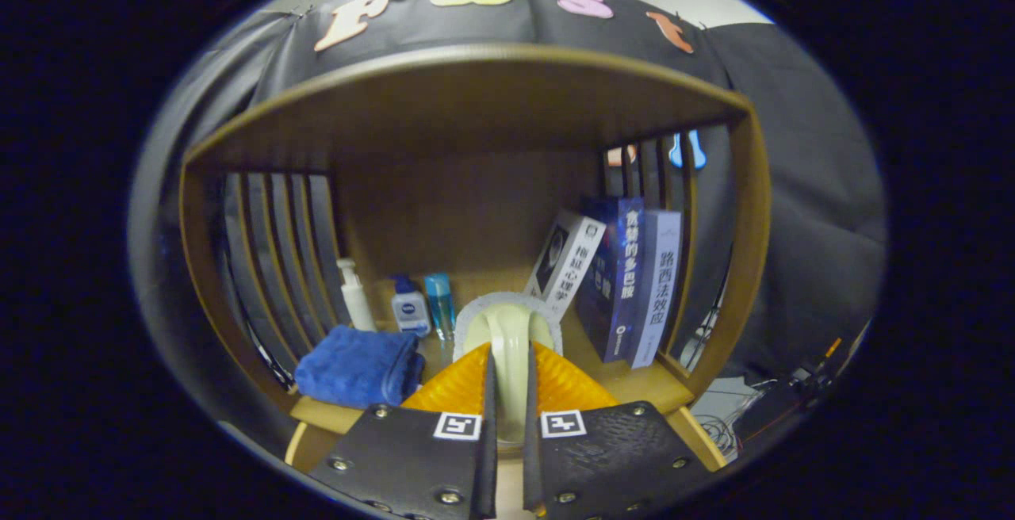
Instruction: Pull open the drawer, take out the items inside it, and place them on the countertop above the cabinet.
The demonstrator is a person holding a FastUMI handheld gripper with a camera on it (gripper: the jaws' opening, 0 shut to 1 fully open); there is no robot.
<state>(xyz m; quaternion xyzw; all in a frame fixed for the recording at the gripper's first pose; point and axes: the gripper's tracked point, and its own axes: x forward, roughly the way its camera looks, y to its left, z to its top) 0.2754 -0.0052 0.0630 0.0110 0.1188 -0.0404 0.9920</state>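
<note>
Holding a pale cream brush (pixel 507 346) by its handle, my gripper (pixel 507 393) has both fingers pressed against its sides, so I judge this item is out of the drawer and on its way to the countertop (pixel 634 381); its white bristle head hangs just above the wooden surface, and I cannot tell whether it touches yet. I don't have the drawer before me, so I can't say whether more items wait inside; at the least, setting this one down and letting go is left. Counting left to right along the shelf: one folded blue towel (pixel 358 365) near the front edge, beside my fingers; behind it one white pump bottle (pixel 354 296), one white bottle with a blue cap (pixel 410 307), and one slim blue bottle (pixel 439 303), so three bottles standing close in a row; then the one brush between my fingers; then three books (pixel 626 282) leaning together against the slatted side, well beyond the brush.
</note>
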